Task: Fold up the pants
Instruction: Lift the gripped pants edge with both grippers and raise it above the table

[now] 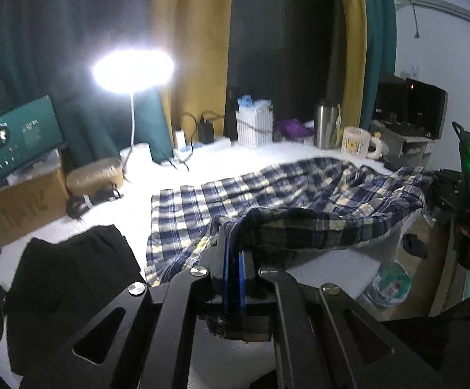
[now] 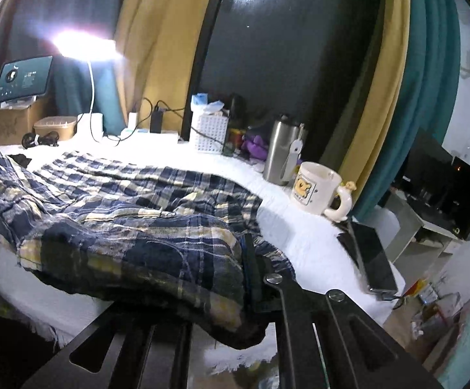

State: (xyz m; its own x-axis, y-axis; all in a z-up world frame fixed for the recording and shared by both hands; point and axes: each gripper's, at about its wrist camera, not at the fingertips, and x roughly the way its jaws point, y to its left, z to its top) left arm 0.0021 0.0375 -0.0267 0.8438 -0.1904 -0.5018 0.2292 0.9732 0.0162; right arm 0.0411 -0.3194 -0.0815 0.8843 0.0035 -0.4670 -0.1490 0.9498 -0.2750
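The blue, white and yellow plaid pants (image 1: 267, 191) lie spread over the white-covered table (image 1: 222, 159), with their near edge lifted off it. My left gripper (image 1: 234, 243) is shut on that edge, and cloth is bunched between its blue pads. At the right edge of the left wrist view, my right gripper (image 1: 455, 201) holds the other end of the same edge. In the right wrist view the pants (image 2: 131, 214) drape over my right gripper (image 2: 244, 243), which is shut on the fabric. One finger (image 2: 249, 269) shows; the other is hidden under the cloth.
A black garment (image 1: 73, 275) lies at the table's near left. Along the far edge stand a bright lamp (image 1: 133, 71), a white basket (image 2: 209, 134), a steel tumbler (image 2: 281, 154) and a mug (image 2: 317, 191). A dark tablet (image 2: 371, 259) lies at the right edge.
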